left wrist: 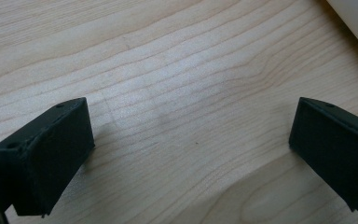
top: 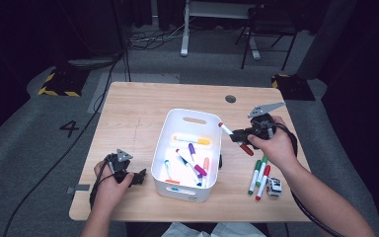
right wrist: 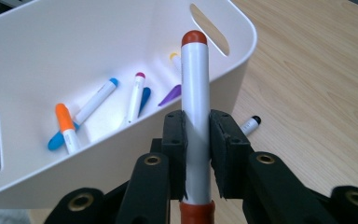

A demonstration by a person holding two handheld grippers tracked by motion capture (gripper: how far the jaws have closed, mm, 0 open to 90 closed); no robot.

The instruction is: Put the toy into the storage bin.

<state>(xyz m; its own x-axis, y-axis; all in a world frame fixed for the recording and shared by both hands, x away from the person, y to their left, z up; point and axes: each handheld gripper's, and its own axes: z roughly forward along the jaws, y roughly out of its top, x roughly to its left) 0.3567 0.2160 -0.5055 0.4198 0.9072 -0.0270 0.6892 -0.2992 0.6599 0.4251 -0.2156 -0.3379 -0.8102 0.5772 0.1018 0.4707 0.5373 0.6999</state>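
Already several markers lie in the white bin (top: 168, 136); the right claw (right wrist: 196, 135) pinches a red-capped marker (right wrist: 195, 88) beside it, three remain on the desk (top: 128, 103), left claw (left wrist: 186, 149) spread, idle.

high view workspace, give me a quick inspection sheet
surface: wooden table, bare at the left.
job's things: red marker in the right claw; white bin holds several markers.
clutter: three markers and a small toy car right of the bin.
grippers: right claw shut on the red marker beside the bin; left claw open, low over the table.
cables: one trails from each claw.
surroundings: grey floor, chair, hazard-striped blocks.
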